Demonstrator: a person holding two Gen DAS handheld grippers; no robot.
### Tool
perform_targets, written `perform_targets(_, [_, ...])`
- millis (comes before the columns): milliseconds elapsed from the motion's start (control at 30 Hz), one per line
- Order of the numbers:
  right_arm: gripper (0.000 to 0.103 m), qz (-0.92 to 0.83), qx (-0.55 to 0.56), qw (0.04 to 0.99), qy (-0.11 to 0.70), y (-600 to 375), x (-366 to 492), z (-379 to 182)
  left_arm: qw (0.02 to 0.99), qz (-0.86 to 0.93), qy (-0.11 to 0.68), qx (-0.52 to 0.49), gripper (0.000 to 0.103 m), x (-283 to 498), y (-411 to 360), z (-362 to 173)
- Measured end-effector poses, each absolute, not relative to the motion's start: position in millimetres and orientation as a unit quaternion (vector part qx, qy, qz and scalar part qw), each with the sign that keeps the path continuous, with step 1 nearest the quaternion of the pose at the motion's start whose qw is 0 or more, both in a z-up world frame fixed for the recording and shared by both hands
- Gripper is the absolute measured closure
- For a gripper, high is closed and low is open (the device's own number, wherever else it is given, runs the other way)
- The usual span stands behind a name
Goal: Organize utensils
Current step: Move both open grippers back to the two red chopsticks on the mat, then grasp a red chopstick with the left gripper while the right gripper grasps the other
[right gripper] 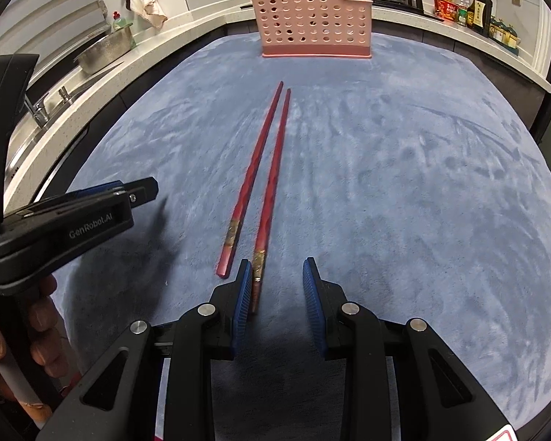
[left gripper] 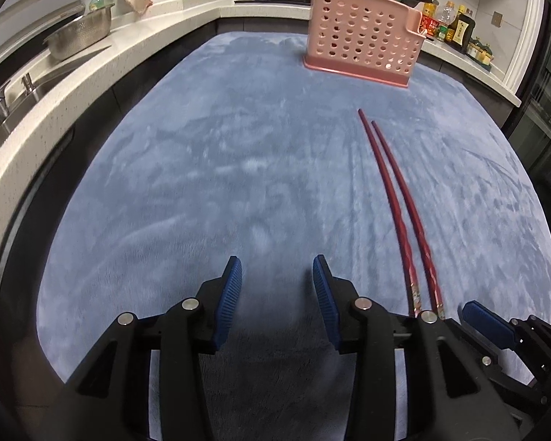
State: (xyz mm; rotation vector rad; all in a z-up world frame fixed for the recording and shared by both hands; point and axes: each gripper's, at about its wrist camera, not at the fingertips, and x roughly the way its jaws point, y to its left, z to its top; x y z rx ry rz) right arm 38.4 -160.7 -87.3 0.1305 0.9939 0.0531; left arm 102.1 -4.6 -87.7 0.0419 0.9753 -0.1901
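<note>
Right tongs (right gripper: 273,286): spread, low over the blue cloth-covered surface (right gripper: 404,183). The near end of one chopstick of the pair of chopsticks (right gripper: 264,169) sits inside the gap, against the left pad; the other lies just outside it. Judgement: the spread suits closing on that end.

Left tongs (left gripper: 277,290): spread, pinching nothing, hovering at lower centre of their own view, the pair to their right.

The chopsticks lie flat, side by side, tips toward the pink holder (right gripper: 314,18) standing upright at top centre, the likely destination.
</note>
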Motion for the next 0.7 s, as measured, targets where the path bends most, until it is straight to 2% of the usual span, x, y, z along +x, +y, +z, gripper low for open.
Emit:
perform_targets(200, [0.074,0.032,0.056,0.876,0.478,-154.0,39.6,-92.4,0.878,-0.088,0.470,0.016,0.063,100.8,-0.5,-90.1])
perform_targets(267, [0.075,0.030,0.055,0.877,0.477,-153.8,40.6,-92.9,0.879,-0.087,0.469,0.016,0.058,99.8,-0.5,-90.0])
perform_targets(367, [0.079,0.027,0.049,0.879,0.474,-152.8,41.7,-93.8,0.880,-0.090,0.467,0.017,0.057,98.5,-2.0,-89.5])
perform_targets(533, [0.095,0.017,0.043,0.881,0.471,-155.5,42.0,-95.5,0.879,-0.096,0.467,0.019,0.057,96.9,-4.7,-89.3])
perform_targets(700, [0.096,0.003,0.054,0.882,0.468,-166.5,39.9,-94.8,0.877,-0.106,0.468,0.021,0.056,94.9,-10.3,-88.9])
